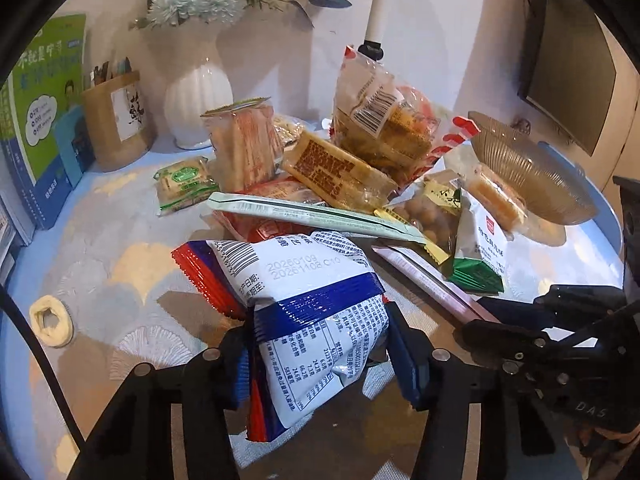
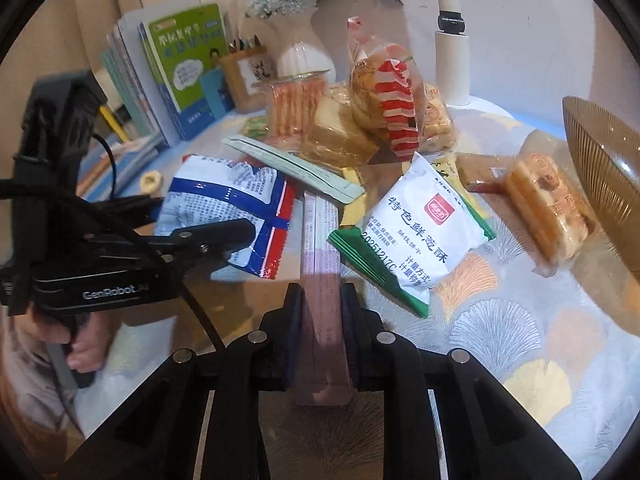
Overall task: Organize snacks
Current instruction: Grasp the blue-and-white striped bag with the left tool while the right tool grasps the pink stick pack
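A: What does the right claw point(image 2: 321, 312) have?
B: It is clamped on a flat pink stick pack point(image 2: 320, 272); its print is too fine to read.
A: And the left claw point(image 1: 316, 344)?
B: Half closed, pads pressing a puffy blue-and-white bag point(image 1: 308, 300) with a red edge, stamped "20260109".
A: Any brand?
B: "GenRobot.AI" on the left claw's body. Just right of the pink pack lies a white pouch point(image 2: 416, 232) with a green edge, dated "20251217C".
A: Beyond that?
B: More wrapped snacks heaped mid-bench point(image 2: 520, 344), a ribbed bowl point(image 2: 600, 168) at the right.
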### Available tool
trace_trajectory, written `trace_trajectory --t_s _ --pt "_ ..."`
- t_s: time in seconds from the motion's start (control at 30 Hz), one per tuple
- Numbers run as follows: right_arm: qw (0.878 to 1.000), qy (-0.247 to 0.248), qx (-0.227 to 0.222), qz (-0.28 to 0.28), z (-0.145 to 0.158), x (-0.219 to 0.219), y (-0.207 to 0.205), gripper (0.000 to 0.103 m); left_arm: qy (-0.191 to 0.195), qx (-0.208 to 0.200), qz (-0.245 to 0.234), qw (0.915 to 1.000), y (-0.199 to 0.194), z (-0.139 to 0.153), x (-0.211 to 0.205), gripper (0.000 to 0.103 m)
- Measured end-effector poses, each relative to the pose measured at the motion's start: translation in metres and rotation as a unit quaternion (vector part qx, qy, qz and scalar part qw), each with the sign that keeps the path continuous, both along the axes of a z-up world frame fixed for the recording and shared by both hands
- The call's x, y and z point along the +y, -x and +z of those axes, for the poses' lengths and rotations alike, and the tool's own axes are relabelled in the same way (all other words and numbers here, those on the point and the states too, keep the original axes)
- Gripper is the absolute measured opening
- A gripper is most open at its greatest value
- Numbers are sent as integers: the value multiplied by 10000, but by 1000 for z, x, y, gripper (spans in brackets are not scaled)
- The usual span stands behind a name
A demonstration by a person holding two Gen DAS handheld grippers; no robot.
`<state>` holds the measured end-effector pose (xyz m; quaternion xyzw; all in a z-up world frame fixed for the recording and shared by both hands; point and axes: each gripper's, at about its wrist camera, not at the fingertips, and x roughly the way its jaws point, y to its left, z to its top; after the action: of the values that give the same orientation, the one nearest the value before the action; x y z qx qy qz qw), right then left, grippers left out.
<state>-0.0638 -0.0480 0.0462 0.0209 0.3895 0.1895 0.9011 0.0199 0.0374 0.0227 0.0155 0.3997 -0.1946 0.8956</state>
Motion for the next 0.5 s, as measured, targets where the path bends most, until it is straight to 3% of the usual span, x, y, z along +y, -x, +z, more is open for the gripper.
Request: trace_trajectory --t_s 0.27,0.5 --pt "9992 -365 -4 174 3 -5 13 18 80 -60 101 9999 3 0 11 54" --pt "9976 -618 -134 272 11 -6 30 18 -112 -109 295 9994 15 5 18 54"
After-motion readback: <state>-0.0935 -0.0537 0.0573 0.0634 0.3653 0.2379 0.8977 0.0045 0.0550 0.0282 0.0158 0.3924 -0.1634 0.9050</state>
